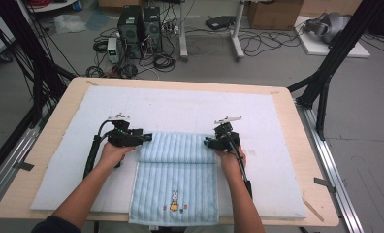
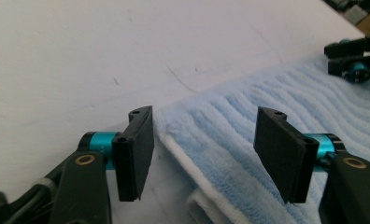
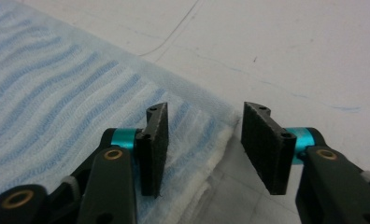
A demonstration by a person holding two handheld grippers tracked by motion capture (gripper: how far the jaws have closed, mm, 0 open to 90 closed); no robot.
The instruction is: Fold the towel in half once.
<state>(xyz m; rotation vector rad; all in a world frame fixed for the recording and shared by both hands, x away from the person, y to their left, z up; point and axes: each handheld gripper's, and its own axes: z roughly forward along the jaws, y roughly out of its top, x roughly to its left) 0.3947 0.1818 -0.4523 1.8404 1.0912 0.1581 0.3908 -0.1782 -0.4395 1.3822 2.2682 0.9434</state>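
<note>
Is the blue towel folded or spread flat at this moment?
Folded. The towel's far part is doubled over, leaving a fold across it and a layered edge under the left gripper. Both grippers, right too, stand open at its far corners.

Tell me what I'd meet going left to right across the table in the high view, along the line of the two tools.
Bare table edge → white mat → left tool → folded blue towel → right tool → white mat again → table's right edge.

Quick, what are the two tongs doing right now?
Left tongs: open, straddling a corner of the folded light-blue striped terry towel, not pinching it.
Right tongs: open over the towel's other corner.
</note>
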